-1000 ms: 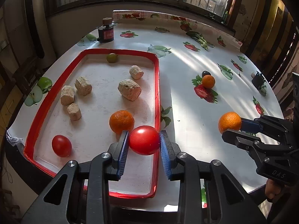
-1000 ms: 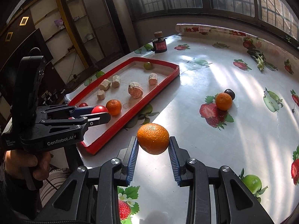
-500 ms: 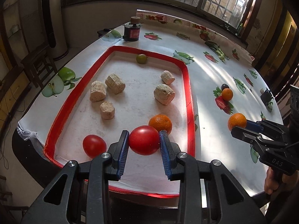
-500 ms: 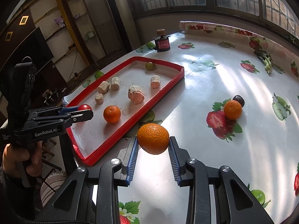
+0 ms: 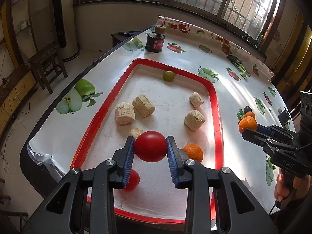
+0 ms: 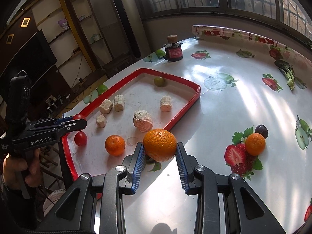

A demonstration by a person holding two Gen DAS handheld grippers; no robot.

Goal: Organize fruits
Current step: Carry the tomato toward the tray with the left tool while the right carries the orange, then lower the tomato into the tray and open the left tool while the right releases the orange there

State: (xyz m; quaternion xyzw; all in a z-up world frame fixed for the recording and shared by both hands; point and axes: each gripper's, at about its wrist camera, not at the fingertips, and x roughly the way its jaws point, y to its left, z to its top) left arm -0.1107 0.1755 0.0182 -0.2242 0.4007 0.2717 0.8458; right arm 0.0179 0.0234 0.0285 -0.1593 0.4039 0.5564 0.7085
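Observation:
My left gripper point(image 5: 150, 149) is shut on a red tomato point(image 5: 150, 148) and holds it above the near left part of the red-rimmed tray point(image 5: 217, 120). A second red tomato point(image 5: 132, 180) and an orange point(image 5: 194, 152) lie in the tray below it. My right gripper point(image 6: 160, 146) is shut on a large orange point(image 6: 159, 144) above the table, just outside the tray's right rim point(image 6: 175, 120). It also shows in the left wrist view point(image 5: 251, 127). A small green fruit point(image 5: 168, 75) lies at the tray's far end.
Several beige cork-like chunks point(image 5: 144, 105) lie in the tray. A small orange point(image 6: 255, 144) and a dark plum point(image 6: 261, 130) sit on the table to the right. A dark bottle with a cork point(image 5: 156, 40) stands beyond the tray. The table edge runs along the left.
My left gripper has moved left and forward over the tray with the tomato. My right gripper with the orange has come closer to the tray's right rim.

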